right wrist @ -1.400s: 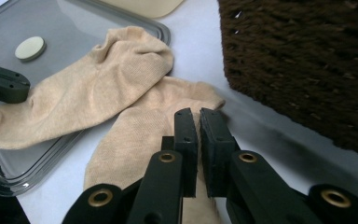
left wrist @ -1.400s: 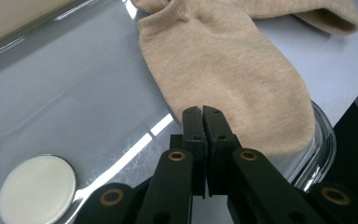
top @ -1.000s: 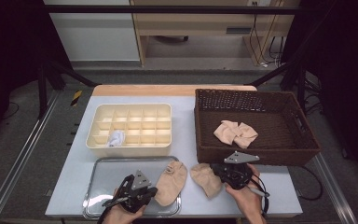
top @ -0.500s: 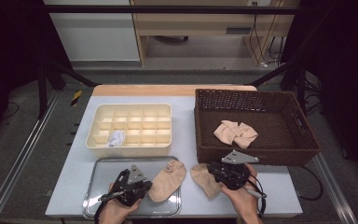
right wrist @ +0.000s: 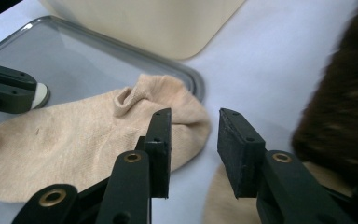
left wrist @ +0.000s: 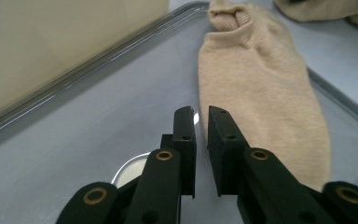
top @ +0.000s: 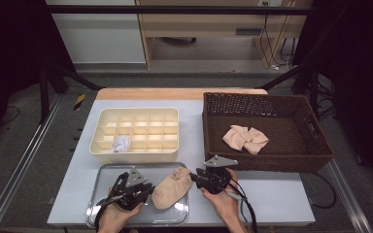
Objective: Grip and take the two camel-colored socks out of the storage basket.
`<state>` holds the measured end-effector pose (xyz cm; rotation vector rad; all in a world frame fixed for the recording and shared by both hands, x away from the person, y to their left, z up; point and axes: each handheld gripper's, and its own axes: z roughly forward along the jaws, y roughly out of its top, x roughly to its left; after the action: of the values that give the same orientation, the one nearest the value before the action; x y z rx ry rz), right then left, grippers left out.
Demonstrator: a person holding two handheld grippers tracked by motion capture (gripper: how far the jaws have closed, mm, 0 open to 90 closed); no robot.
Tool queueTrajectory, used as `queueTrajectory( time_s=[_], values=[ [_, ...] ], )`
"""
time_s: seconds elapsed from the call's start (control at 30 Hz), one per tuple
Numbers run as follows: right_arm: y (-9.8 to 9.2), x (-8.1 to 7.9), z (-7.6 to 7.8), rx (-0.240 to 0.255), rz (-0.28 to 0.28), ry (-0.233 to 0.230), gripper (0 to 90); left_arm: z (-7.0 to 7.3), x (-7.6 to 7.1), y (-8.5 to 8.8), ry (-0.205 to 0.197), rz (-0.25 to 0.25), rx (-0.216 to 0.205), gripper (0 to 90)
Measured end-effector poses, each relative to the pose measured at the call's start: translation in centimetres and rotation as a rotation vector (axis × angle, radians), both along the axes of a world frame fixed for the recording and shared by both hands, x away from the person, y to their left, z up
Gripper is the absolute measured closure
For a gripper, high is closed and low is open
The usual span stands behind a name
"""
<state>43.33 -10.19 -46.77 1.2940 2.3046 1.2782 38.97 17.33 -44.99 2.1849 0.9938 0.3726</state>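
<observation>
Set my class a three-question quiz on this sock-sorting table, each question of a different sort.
1. True or false: the beige sock lies partly on the metal tray.
2. What is in the wicker basket? A) beige socks B) a mug C) scissors
3. Fill in: the white item sits in the cream ____.

Key: 1 true. 2 A, the beige socks. 3 divided box.

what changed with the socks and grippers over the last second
Both grippers' jaws have just opened: the left gripper let go of the beige sock, now lying across the tray rim; the right gripper slid left over the second sock. The divided box and basket stayed put.
</observation>
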Motion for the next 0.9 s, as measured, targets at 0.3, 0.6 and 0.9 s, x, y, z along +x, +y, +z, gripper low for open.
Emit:
queueTrajectory(
  time_s=[0.3,0.6,0.9],
  values=[
    [1.1,0.1,-1.7,-0.020,0.018,0.043,69.6,-1.1,-0.7,-1.4,0.049,0.009,0.045,75.7],
    [1.1,0.0,-1.7,-0.024,0.049,0.060,89.7,-1.1,-0.3,-1.3,0.067,-0.006,0.045,88.3],
    [0.4,-0.1,-0.1,0.002,0.042,0.022,90.0,-1.0,0.1,-1.3,0.050,-0.001,0.053,88.6]
  ],
)
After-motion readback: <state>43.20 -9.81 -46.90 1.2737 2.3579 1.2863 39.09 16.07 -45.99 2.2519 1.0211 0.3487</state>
